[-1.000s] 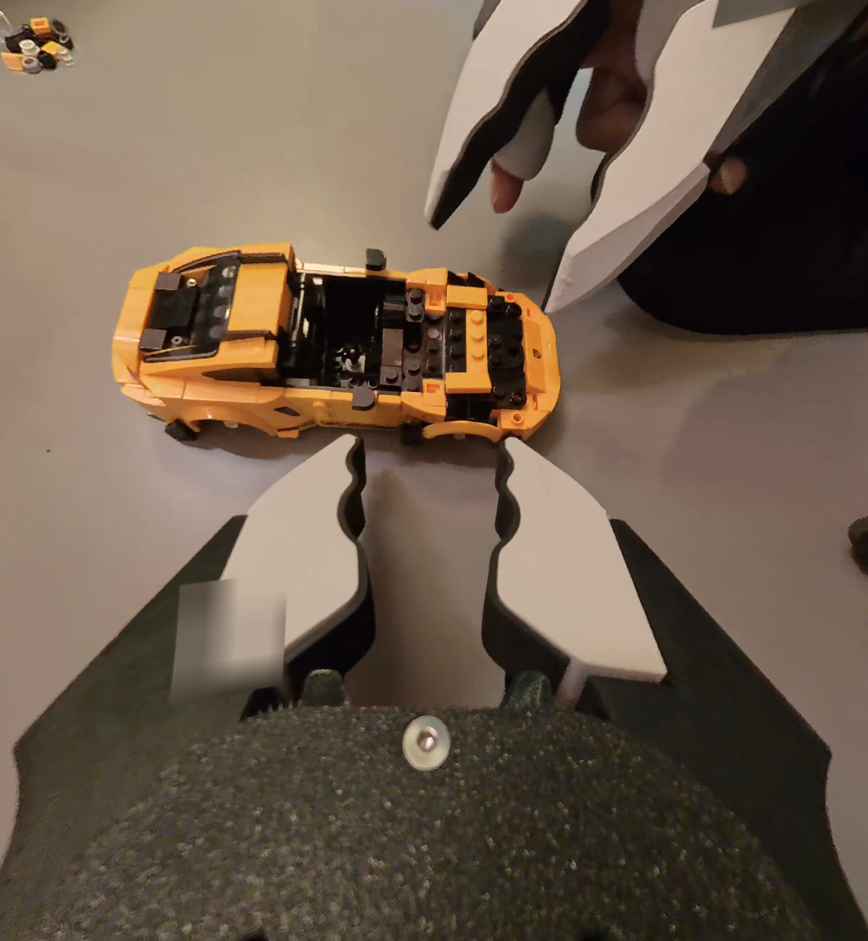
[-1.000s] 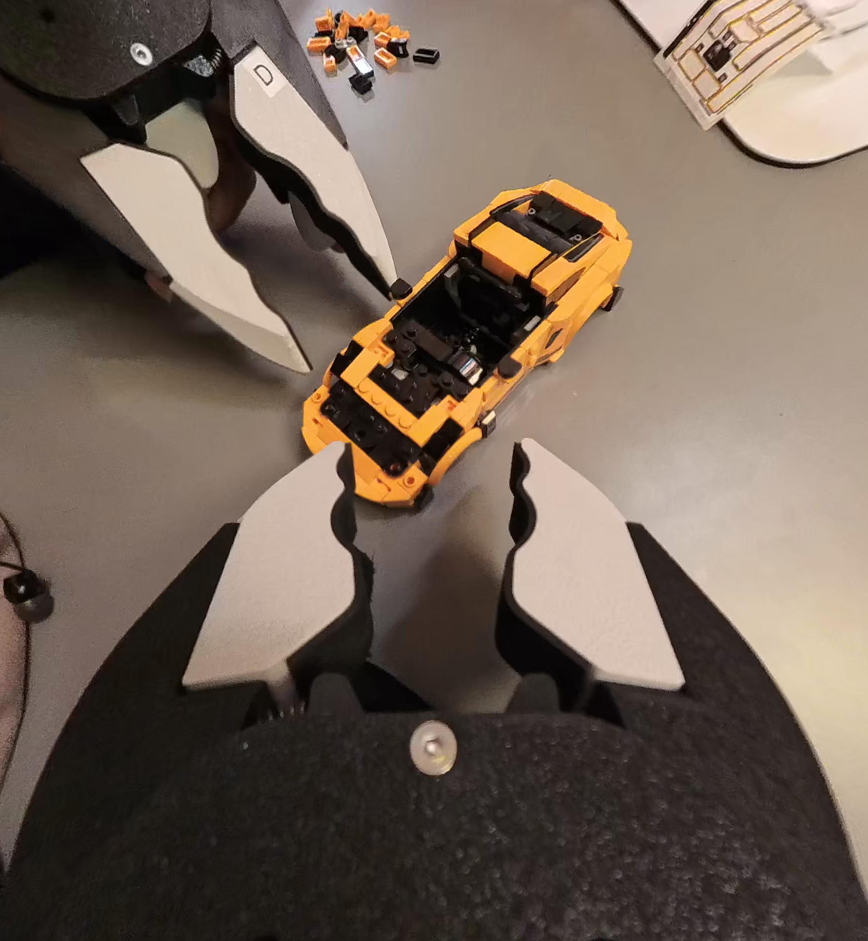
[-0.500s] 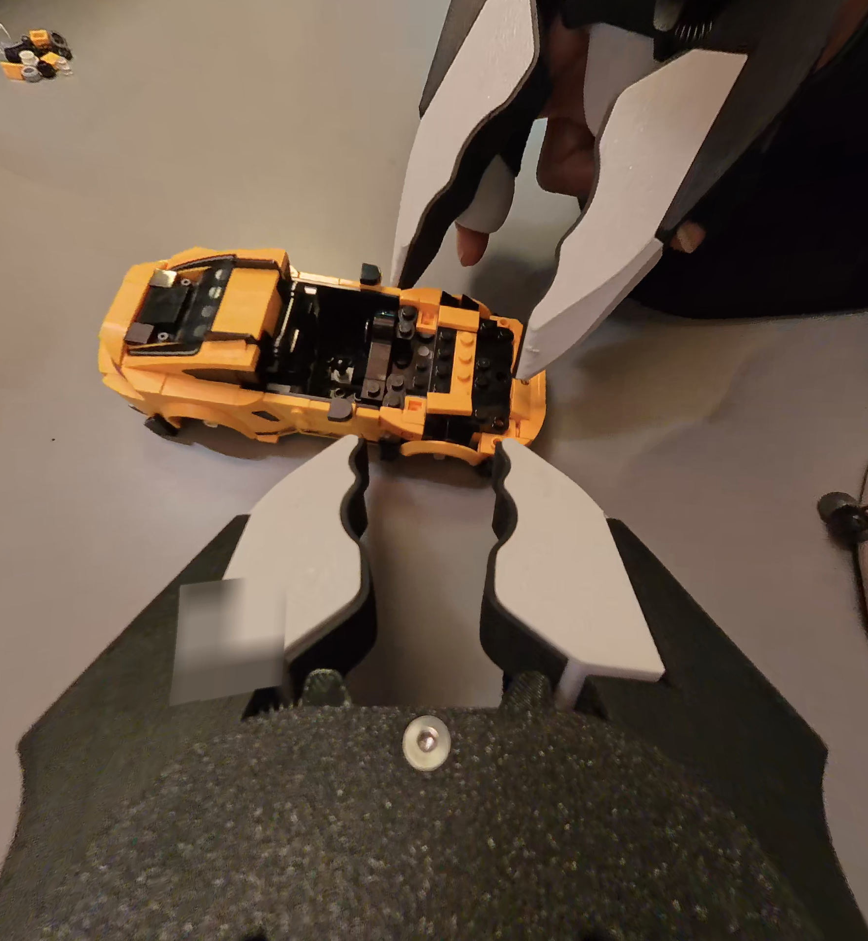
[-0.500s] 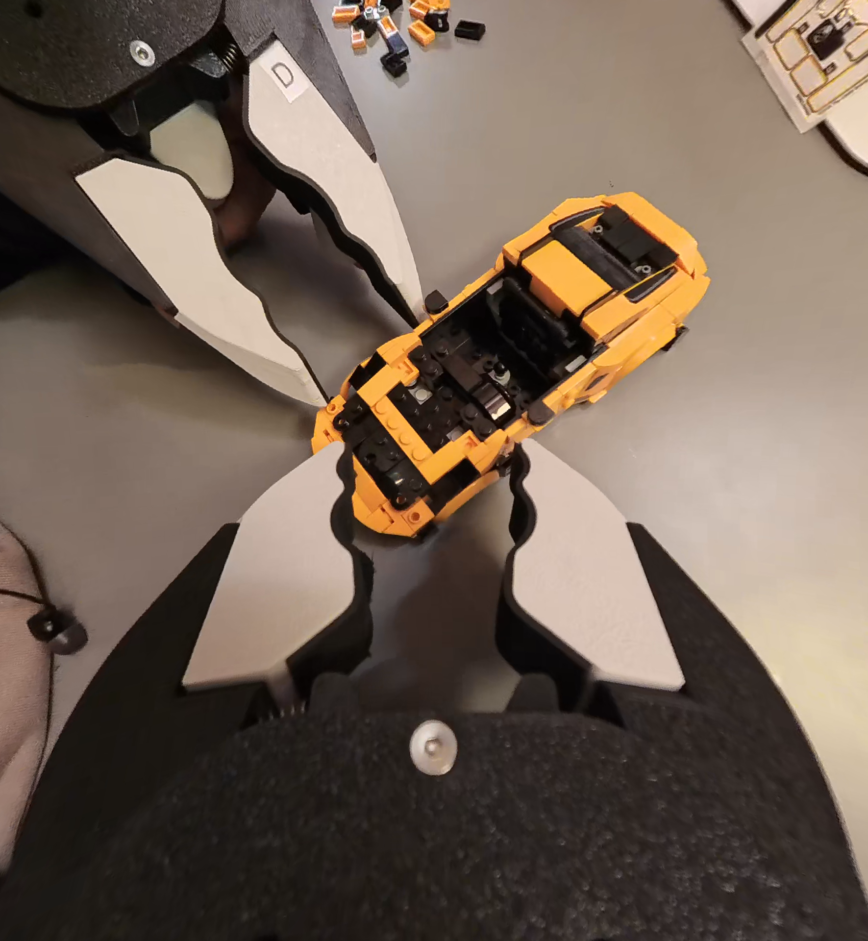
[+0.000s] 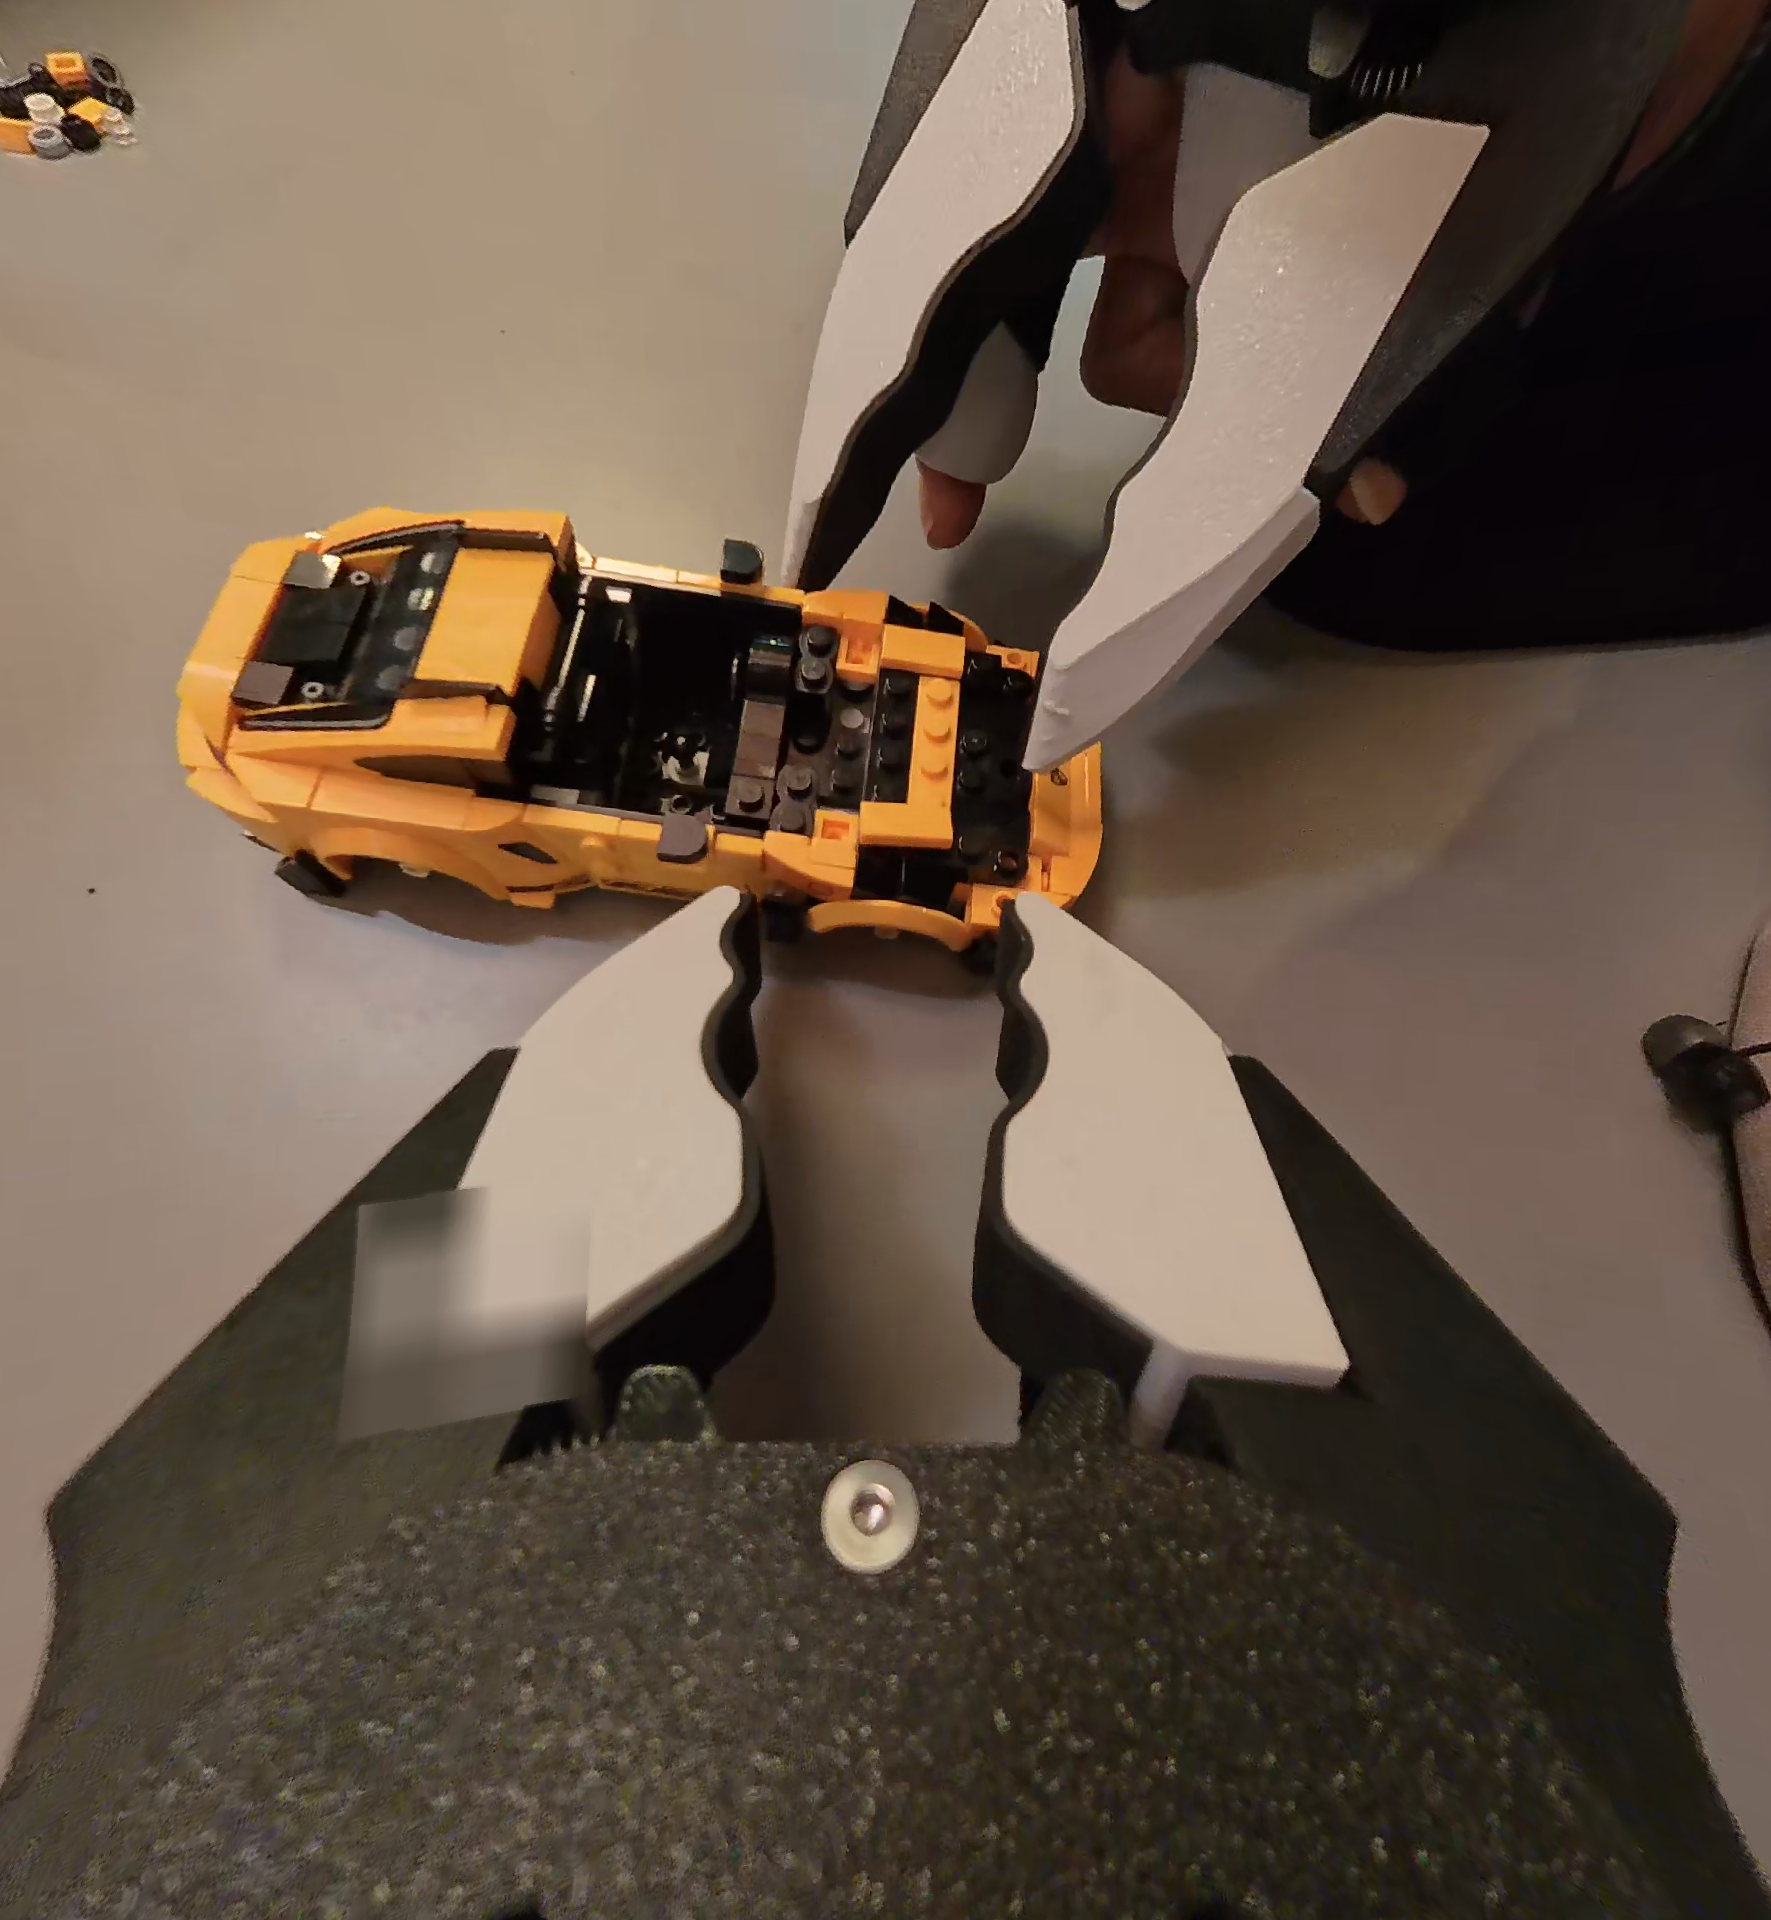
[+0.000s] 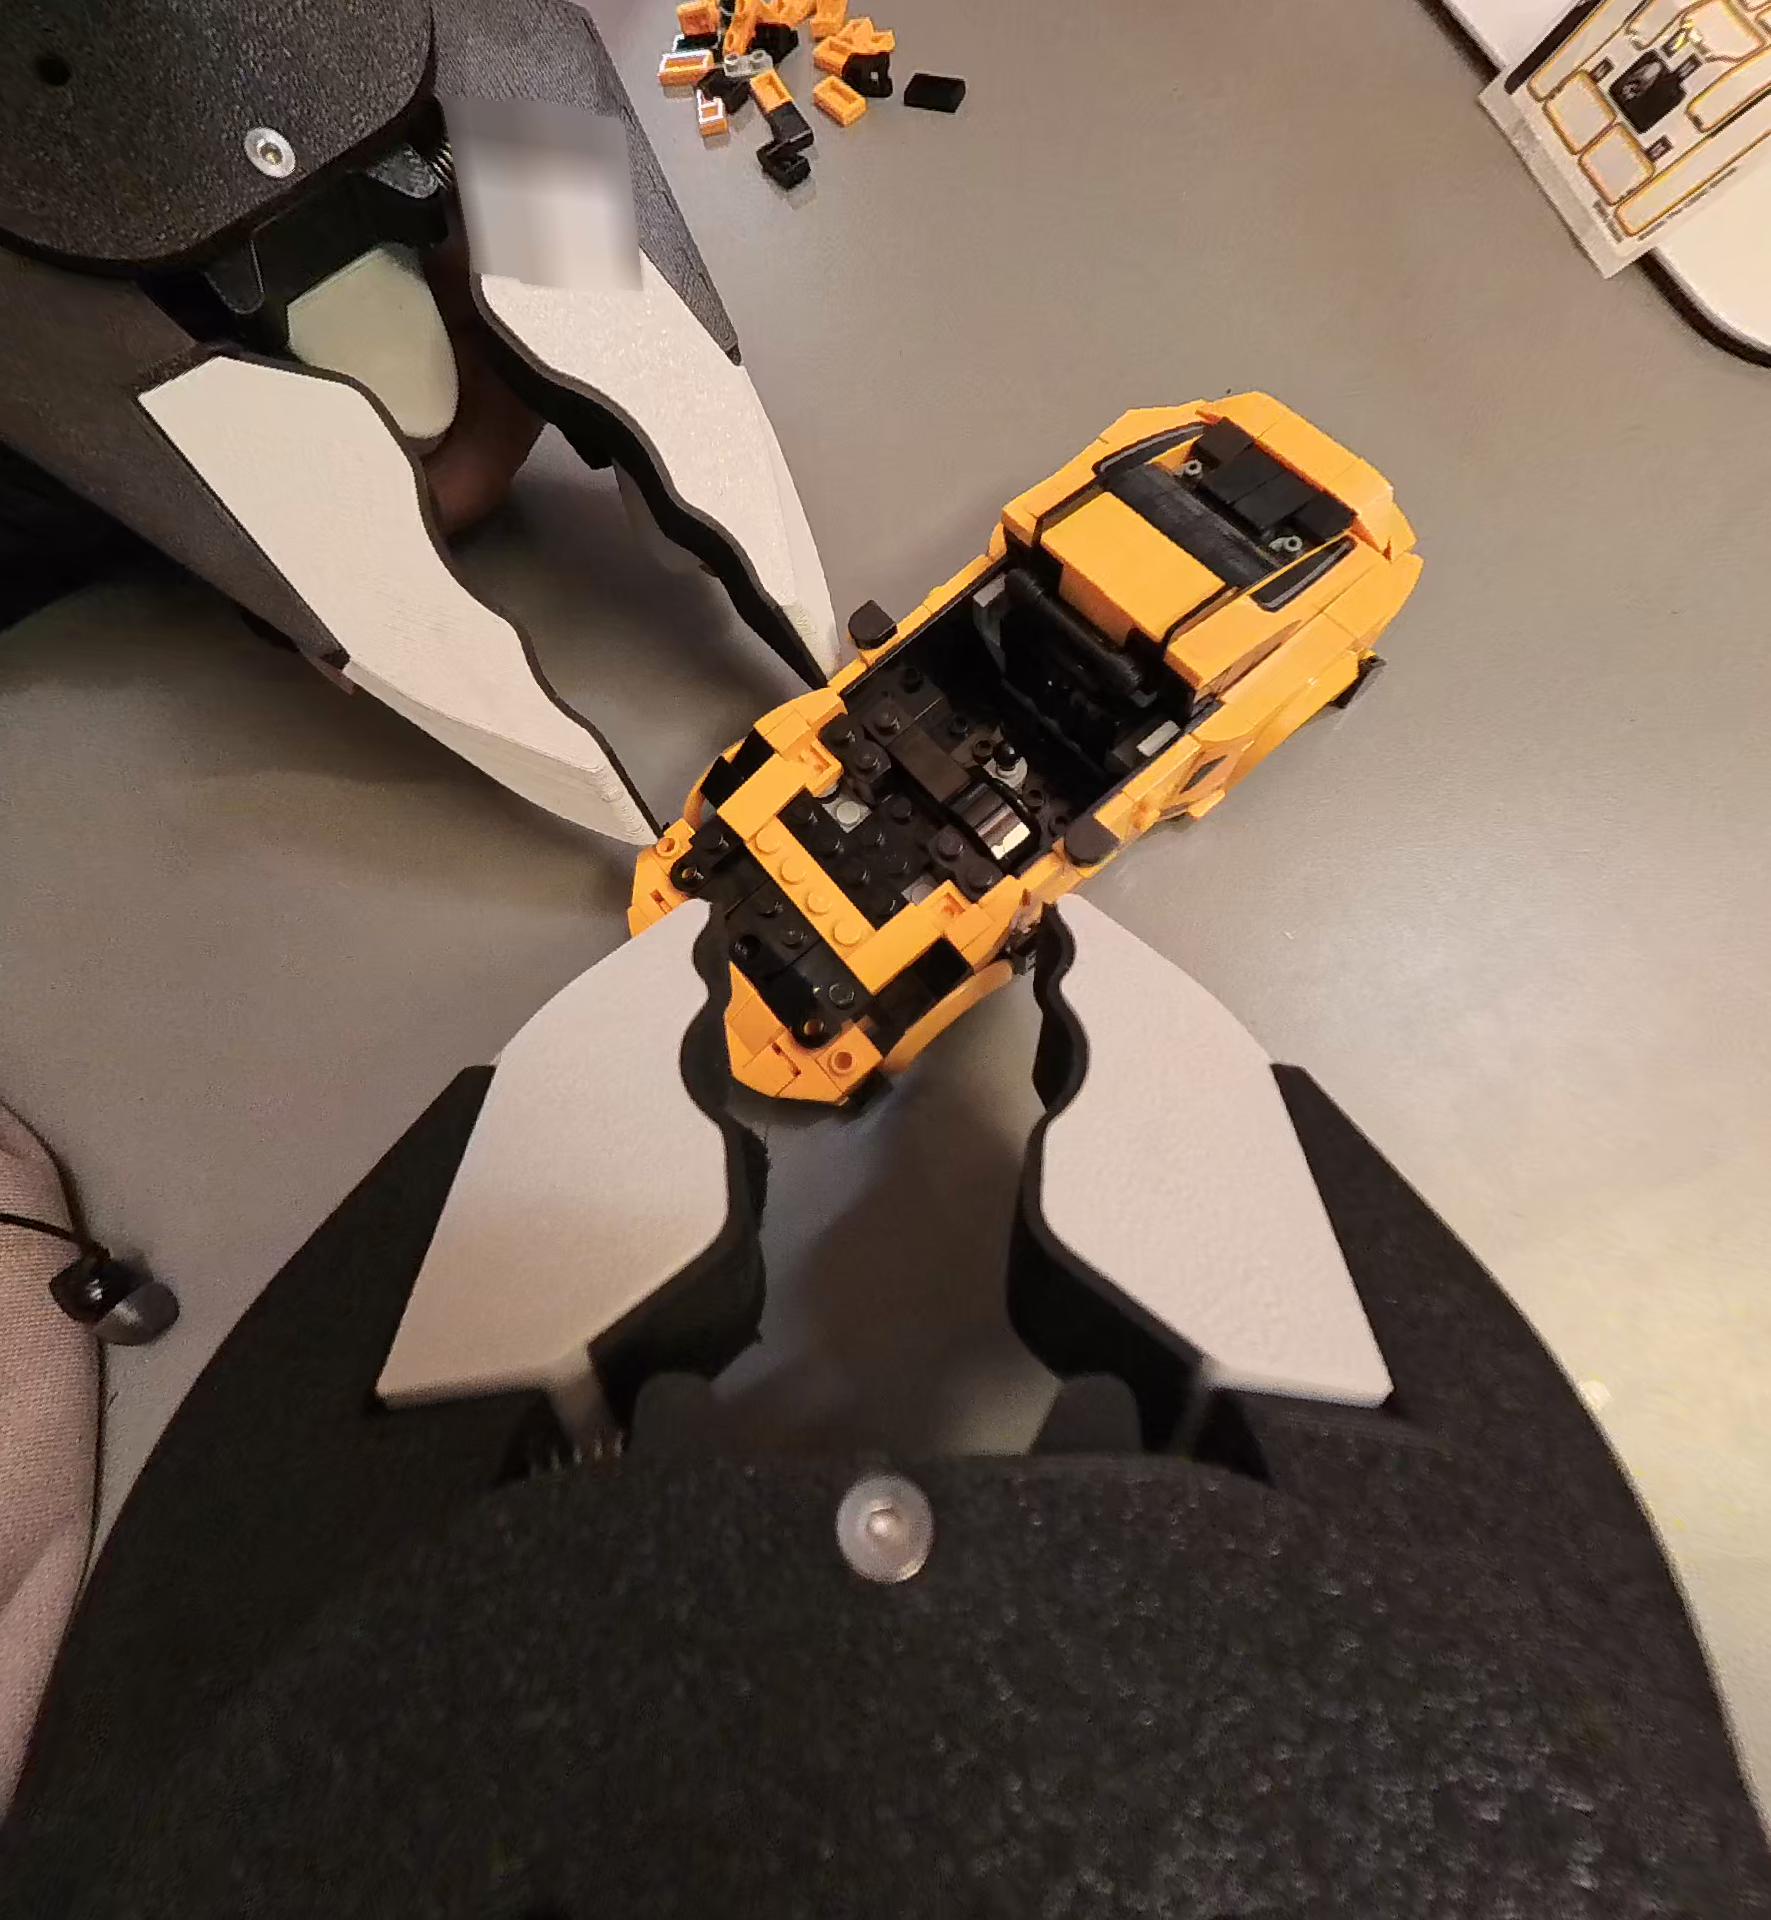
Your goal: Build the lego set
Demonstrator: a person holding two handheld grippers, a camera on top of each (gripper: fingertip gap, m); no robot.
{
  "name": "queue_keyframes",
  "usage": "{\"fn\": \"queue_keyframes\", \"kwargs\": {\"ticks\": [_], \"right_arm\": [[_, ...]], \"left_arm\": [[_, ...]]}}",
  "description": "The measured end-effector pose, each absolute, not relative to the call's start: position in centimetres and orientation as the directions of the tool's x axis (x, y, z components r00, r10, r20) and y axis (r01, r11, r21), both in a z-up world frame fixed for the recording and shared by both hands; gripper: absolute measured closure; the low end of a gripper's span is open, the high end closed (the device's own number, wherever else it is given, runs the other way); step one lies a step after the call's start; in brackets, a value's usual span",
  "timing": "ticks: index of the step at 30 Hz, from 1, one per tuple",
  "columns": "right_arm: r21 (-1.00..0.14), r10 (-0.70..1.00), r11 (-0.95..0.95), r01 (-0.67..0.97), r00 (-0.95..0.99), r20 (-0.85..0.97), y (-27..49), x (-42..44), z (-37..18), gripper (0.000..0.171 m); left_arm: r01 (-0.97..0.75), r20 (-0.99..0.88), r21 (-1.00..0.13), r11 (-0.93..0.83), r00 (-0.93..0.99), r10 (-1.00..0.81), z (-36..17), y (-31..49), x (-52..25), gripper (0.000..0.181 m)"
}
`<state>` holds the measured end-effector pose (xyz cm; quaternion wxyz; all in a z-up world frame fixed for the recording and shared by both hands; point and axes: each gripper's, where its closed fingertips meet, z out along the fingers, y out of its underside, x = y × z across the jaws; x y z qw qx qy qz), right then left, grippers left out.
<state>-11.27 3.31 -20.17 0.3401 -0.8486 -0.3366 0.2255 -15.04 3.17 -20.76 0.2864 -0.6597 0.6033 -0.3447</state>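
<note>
Grey bench (image 5: 445, 312). Orange lego car (image 5: 590, 717), roof off, rests on it. Right gripper (image 6: 870, 935): fingers apart, straddling the car's front. Left gripper (image 5: 876, 914): fingers apart, tips at the car's side. Loose bricks (image 6: 798, 73) well apart.

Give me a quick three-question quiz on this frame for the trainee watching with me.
1. True or false: the right tool is shut on the orange lego car.
2. Which end of the car sits between the right tool's open fingers: (a) studded black-and-orange end, (b) smooth-roofed end?
3. Where are the loose lego pieces in the right wrist view?

Key: 1. False; it is open, as is the left tool. 2. (a). 3. Top of the frame, on the grey table beyond the car.
</note>
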Motion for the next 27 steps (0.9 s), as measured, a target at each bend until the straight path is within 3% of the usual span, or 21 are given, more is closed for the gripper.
{"fn": "queue_keyframes", "kwargs": {"ticks": [27], "right_arm": [[-0.725,0.729,-0.529,0.441,0.674,-0.122,2.81,-10.64,-20.22,0.116]], "left_arm": [[-0.595,0.114,-0.796,-0.111,0.032,-0.993,-20.84,3.13,-14.99,0.139]]}}
